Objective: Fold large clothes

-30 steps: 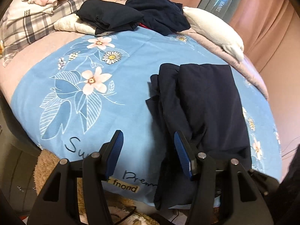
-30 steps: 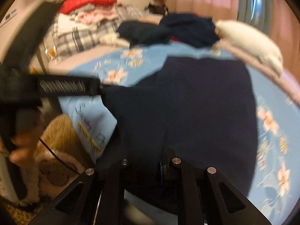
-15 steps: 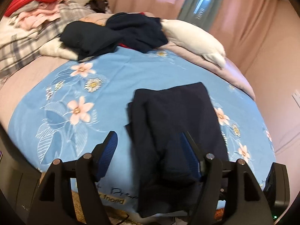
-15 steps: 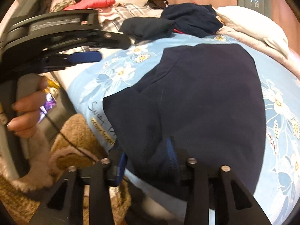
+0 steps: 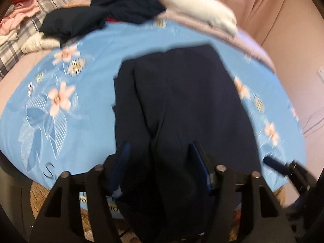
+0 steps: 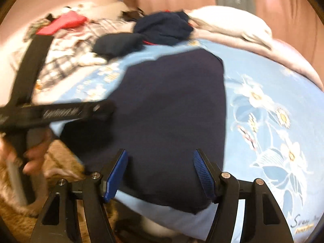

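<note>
A dark navy garment (image 5: 182, 105) lies folded lengthwise on the blue floral bedspread (image 5: 85, 93), its near end hanging over the bed's front edge. It also shows in the right wrist view (image 6: 170, 111). My left gripper (image 5: 160, 164) is open, its blue-padded fingers straddling the garment's near end. My right gripper (image 6: 160, 172) is open over the garment's near edge, holding nothing. The left gripper's body (image 6: 60, 111) crosses the left of the right wrist view.
A pile of dark clothes (image 5: 113, 18) and a white pillow (image 5: 198, 8) lie at the far side of the bed. Plaid bedding and pink and red clothes (image 6: 66, 30) lie far left. A brown fluffy rug (image 6: 60, 162) lies below the bed's edge. Pink curtains hang behind.
My right gripper has opened and let go of the garment's near edge. My left gripper has moved right and now straddles the garment's near end.
</note>
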A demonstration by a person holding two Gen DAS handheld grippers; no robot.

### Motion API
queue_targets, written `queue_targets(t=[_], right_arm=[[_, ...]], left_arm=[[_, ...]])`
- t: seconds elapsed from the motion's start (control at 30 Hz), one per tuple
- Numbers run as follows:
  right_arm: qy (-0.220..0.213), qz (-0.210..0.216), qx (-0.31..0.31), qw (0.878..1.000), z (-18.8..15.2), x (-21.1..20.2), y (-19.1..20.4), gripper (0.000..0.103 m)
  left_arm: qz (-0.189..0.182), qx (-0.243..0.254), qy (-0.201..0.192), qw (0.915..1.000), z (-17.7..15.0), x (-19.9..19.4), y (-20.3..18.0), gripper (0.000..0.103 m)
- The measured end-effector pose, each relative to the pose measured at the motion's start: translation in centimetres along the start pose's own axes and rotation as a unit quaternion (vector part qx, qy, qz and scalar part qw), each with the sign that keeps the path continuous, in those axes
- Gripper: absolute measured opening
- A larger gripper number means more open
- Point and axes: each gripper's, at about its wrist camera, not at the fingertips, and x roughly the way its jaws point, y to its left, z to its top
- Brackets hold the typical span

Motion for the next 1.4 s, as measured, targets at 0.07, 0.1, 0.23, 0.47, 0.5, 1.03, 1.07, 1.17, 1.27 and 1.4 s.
queue_targets(t=[0.07, 0.1, 0.23, 0.47, 0.5, 1.03, 1.07, 1.17, 1.27, 1.4], right_arm=[[0.015, -0.01, 0.004, 1.0, -0.3, 1.5, -0.1, 0.067], [0.016, -0.012, 0.004, 1.0, -0.4, 1.9, 0.0, 0.067], [0.019, -0.02, 0.0, 1.0, -0.5, 2.9, 0.3, 0.068], [0.031, -0.014, 0.011, 0.999, 0.0, 4.0, -0.2, 0.069], [0.029, -0.016, 0.011, 0.999, 0.1, 3.7, -0.4, 0.069], [0.011, -0.038, 0.054, 0.998, 4.8, 5.4, -5.0, 0.079], [0.015, -0.036, 0.055, 0.998, 4.9, 5.7, -4.9, 0.079], [0.024, -0.025, 0.06, 0.998, 4.9, 6.5, -4.8, 0.079], [0.025, -0.017, 0.069, 0.997, 4.8, 6.8, -5.1, 0.083], [0.033, 0.01, 0.09, 0.995, 4.8, 7.6, -5.8, 0.085]], left_arm=[[0.011, 0.005, 0.013, 0.9998, -0.9, 1.3, 0.1, 0.061], [0.015, 0.009, 0.015, 0.9997, -1.3, 1.9, 0.1, 0.061], [0.026, 0.011, 0.008, 0.9996, -2.3, 3.0, 0.2, 0.061], [0.02, -0.001, 0.017, 0.9997, -2.1, 3.1, 0.6, 0.063], [0.018, -0.002, 0.021, 0.9996, -1.8, 2.8, 0.6, 0.063], [-0.008, -0.078, 0.021, 0.9967, 1.1, 3.3, 4.7, 0.101], [-0.017, -0.084, 0.028, 0.996, 1.2, 3.7, 4.9, 0.101], [-0.046, -0.089, 0.052, 0.9936, 1.3, 4.8, 5.1, 0.103], [-0.072, -0.115, 0.074, 0.988, 1.2, 6.0, 5.5, 0.103], [-0.086, -0.118, 0.077, 0.9862, 1.1, 6.1, 5.0, 0.103]])
